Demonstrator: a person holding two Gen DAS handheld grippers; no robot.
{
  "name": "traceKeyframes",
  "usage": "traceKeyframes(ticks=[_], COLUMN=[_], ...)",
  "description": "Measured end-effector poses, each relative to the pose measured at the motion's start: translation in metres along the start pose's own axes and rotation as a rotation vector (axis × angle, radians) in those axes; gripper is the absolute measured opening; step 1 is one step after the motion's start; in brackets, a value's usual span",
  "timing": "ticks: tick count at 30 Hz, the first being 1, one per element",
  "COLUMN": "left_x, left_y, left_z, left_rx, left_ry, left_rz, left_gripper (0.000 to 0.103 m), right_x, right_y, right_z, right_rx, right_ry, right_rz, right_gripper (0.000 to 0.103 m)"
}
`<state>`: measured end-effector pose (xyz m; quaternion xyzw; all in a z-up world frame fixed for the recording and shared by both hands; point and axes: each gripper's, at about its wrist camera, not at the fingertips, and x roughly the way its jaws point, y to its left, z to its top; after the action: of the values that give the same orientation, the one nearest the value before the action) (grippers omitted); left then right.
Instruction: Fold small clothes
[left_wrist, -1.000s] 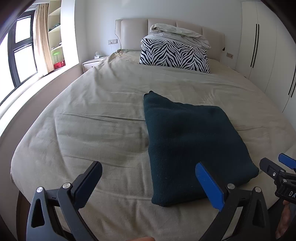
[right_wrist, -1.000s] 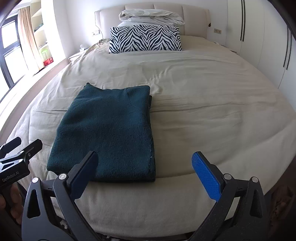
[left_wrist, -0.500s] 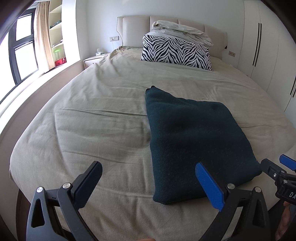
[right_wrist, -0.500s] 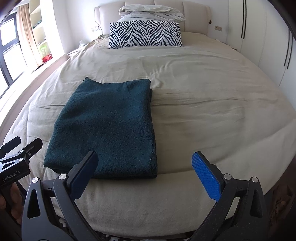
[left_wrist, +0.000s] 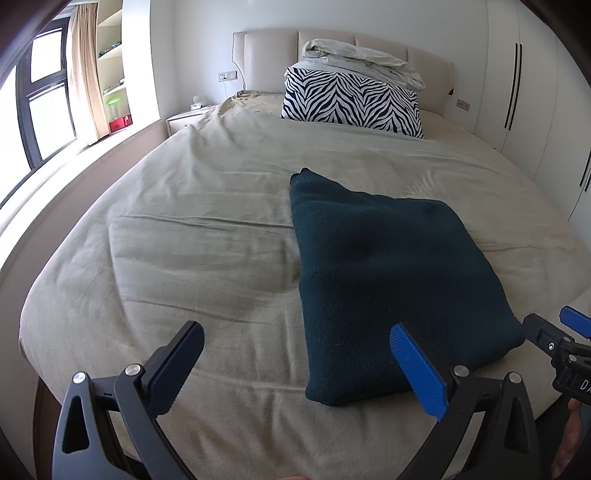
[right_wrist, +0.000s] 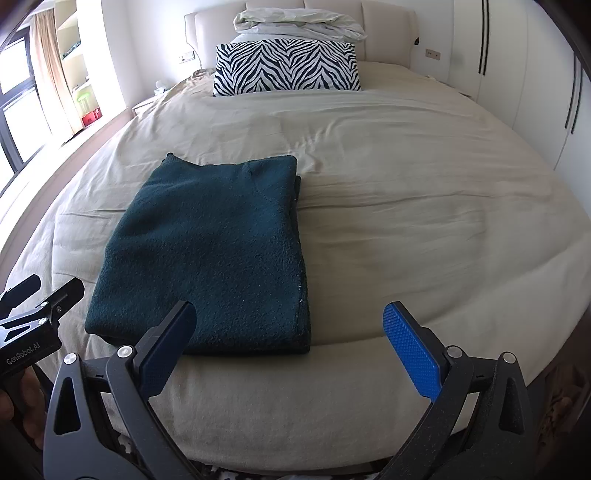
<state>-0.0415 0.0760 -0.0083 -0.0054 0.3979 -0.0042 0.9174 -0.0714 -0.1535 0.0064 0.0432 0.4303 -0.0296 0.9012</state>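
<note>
A dark teal knit garment (left_wrist: 388, 280) lies folded into a flat rectangle on the beige bedspread (left_wrist: 207, 258), near the foot of the bed; it also shows in the right wrist view (right_wrist: 218, 254). My left gripper (left_wrist: 295, 354) is open and empty, held above the bed's foot edge, left of the garment's near corner. My right gripper (right_wrist: 288, 332) is open and empty, held just in front of the garment's near right corner. Each gripper shows at the edge of the other's view: the right one (left_wrist: 565, 339), the left one (right_wrist: 33, 317).
A zebra-print pillow (left_wrist: 351, 103) and a folded pale duvet (left_wrist: 362, 62) lie at the headboard. White wardrobes (left_wrist: 524, 92) line the right wall. A window (left_wrist: 40, 103), a curtain and shelves are on the left, with a nightstand (left_wrist: 184, 120) beside the bed.
Both grippers have drawn back a little toward the foot of the bed and tilted slightly. The garment has not moved. Both stay open.
</note>
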Motion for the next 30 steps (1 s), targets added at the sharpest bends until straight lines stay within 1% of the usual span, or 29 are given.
traceKeyframes(ticks=[30], left_x=[0.0006], left_y=[0.0010], left_z=[-0.0005], left_rx=[0.002], left_ry=[0.000], left_rz=[0.000], left_gripper=[0.103], right_x=[0.0030], right_y=[0.0009], right_z=[-0.0038], right_rx=[0.000], right_ry=[0.012], right_rz=[0.001], right_gripper=[0.103])
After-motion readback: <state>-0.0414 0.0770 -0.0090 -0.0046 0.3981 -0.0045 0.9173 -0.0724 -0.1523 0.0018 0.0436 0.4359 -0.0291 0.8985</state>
